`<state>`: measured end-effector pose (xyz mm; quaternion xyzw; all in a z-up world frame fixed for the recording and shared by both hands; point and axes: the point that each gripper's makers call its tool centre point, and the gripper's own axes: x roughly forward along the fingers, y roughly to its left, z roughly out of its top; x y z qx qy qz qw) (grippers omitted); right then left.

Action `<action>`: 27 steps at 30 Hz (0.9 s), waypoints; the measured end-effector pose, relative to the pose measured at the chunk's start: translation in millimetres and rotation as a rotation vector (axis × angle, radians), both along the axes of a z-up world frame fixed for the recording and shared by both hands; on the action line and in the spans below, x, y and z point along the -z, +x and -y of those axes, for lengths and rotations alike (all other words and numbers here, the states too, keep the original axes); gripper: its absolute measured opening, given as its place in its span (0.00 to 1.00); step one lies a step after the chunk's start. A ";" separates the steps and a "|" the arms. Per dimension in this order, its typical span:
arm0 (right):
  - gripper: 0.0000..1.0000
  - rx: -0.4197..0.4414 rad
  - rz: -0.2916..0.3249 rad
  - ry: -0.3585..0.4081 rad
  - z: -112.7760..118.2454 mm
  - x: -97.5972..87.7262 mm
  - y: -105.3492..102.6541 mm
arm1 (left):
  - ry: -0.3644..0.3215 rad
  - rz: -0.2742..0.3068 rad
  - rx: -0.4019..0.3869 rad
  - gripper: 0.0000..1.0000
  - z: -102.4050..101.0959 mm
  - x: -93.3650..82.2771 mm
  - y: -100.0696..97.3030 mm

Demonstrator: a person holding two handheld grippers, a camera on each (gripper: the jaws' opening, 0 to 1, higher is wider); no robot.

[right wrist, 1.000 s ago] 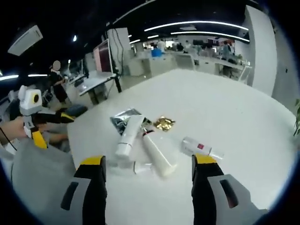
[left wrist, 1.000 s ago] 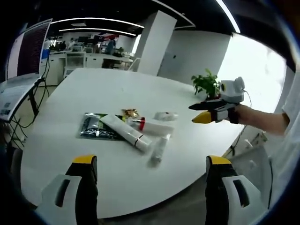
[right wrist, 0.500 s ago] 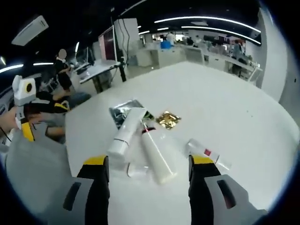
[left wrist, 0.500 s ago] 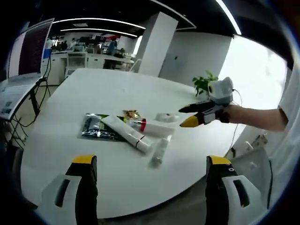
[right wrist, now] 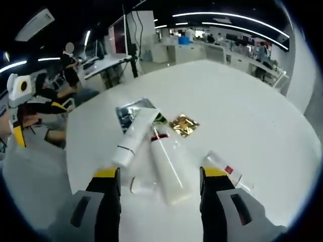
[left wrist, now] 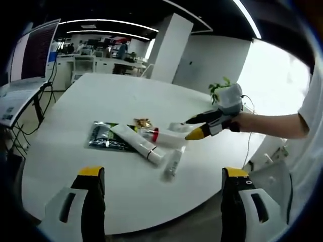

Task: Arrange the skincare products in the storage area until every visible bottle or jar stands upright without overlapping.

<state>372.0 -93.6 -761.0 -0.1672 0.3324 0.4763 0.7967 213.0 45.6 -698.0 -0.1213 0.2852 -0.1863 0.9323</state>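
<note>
Several skincare items lie flat in a heap on the white round table (left wrist: pixel 101 101). They are a white tube (left wrist: pixel 136 141), a white bottle with a red neck (left wrist: pixel 164 137), a small clear bottle (left wrist: pixel 171 162) and a small white bottle (left wrist: pixel 177 126). Under them is a dark foil sachet (left wrist: pixel 103 136), with a gold wrapper (left wrist: pixel 143 122) beside it. My right gripper (left wrist: pixel 191 128) hovers open just right of the heap. From above it looks at the tube (right wrist: pixel 132 137), the bottle (right wrist: pixel 169 166) and a red-labelled bottle (right wrist: pixel 222 169). My left gripper (left wrist: pixel 163 172) stands open near the table edge, also seen at the left (right wrist: pixel 43 121).
A potted plant (left wrist: pixel 219 88) stands at the table's far right edge. A monitor (left wrist: pixel 33 50) on a stand is off to the left, with desks behind. A person (right wrist: pixel 68 65) is in the background. Bare table surface lies all round the heap.
My right gripper has moved in over the heap, and the products loom larger in its view. The left gripper has stayed put. No item has shifted.
</note>
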 end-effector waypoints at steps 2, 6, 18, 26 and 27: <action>0.62 -0.020 0.005 -0.017 -2.5 0.1 -0.1 | -0.011 -0.001 -0.003 0.88 -1.0 0.0 0.2; 0.61 -0.034 0.003 -0.034 -7.0 6.3 4.5 | -0.012 -0.006 -0.004 0.88 -0.8 0.8 -0.1; 0.56 -0.105 -0.012 -0.125 -19.8 28.5 13.2 | -0.007 -0.007 -0.007 0.88 -1.3 1.7 -0.2; 0.53 -0.152 -0.037 -0.198 -24.3 43.8 18.6 | -0.010 -0.008 -0.010 0.88 -1.9 1.5 -0.1; 0.52 -0.158 -0.037 -0.203 -25.2 44.0 19.1 | -0.008 -0.010 -0.009 0.88 -1.5 1.9 -0.2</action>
